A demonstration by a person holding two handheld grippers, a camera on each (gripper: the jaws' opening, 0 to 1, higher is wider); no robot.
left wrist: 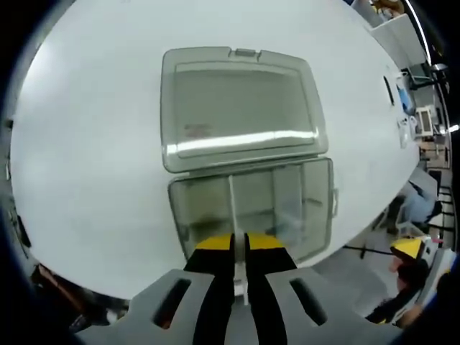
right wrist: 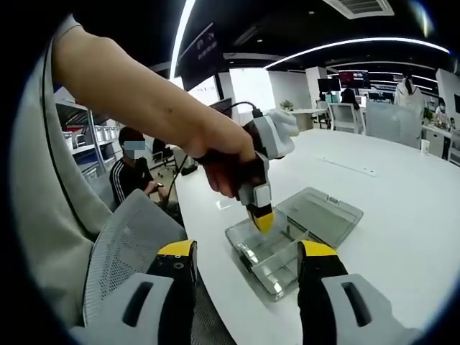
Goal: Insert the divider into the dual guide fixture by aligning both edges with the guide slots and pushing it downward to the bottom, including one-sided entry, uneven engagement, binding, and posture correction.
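Our left gripper (left wrist: 239,269), nearest the lens, pinches the thin clear divider (left wrist: 232,208) upright over the near tray of the open clear organizer box (left wrist: 316,208) so its edges meet the slots. Our right gripper (right wrist: 246,267) hangs spread wide, back from the white table (right wrist: 402,208), leaving room.

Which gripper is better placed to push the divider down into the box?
Left. The left gripper is shut on the divider, right above the clear box. The right gripper hangs open off the table edge.
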